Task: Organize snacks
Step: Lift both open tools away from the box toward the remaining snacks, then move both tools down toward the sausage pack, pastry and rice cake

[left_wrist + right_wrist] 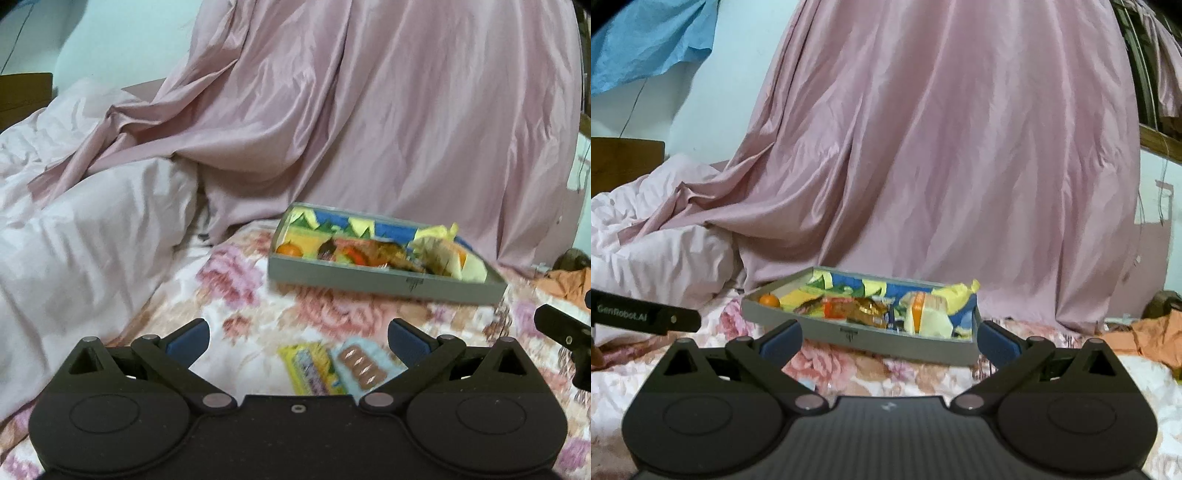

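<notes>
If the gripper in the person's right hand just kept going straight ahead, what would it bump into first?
Most likely the near wall of the grey snack box, which lies on the floral bedspread straight ahead between the open right gripper jaws. Depth is hard to judge; held higher, it would pass over to the pink curtain.

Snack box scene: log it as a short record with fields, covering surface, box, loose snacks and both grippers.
surface: floral bedspread
box: grey tray, open, on the bedspread before the pink curtain
box contents: small orange fruit at its left end, mixed wrappers
loose snacks: yellow packet and light blue packet, side by side, outside the box
left gripper: jaws open, empty, above the packets
right gripper: jaws open, empty, facing the box
</notes>
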The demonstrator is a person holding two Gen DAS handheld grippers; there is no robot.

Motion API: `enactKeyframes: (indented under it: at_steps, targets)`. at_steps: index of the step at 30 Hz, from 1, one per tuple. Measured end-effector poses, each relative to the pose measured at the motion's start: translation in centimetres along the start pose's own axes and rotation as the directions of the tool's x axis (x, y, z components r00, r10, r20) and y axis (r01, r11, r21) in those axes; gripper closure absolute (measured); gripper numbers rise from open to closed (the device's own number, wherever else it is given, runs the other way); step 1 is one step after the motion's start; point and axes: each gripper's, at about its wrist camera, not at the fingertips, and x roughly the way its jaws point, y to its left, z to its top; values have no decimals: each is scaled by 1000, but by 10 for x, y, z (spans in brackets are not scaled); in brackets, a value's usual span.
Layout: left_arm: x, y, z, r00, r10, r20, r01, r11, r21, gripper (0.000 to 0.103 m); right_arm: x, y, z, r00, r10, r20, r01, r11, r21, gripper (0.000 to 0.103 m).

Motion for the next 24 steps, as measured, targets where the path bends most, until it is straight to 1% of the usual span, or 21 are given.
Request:
enactKeyframes:
  at_steps: [3,7,12,19,24]
  targets:
    - [-5,6,-11,1000,12,-25,-12,1000,5,1,-5,5,-10,1000,-1,-30,2,1000,16,0]
    - [-7,15,-25,996,27,-80,-26,1000,10,1,-10,13,-24,997,5,-80,-2,999,36,0]
    - [-5,21,-42,990,30,-140,-28,999,16,1,-11,21,-39,988,14,-154,-5,998,59,0]
    - [5,19,-54,977,27,-213,-18,999,47,1,-7,30,-54,976,33,-217,-25,999,37,0]
    - [13,17,-61,971,31,-237,-17,998,63,1,3,32,-66,960,48,-276,-43,999,21,0]
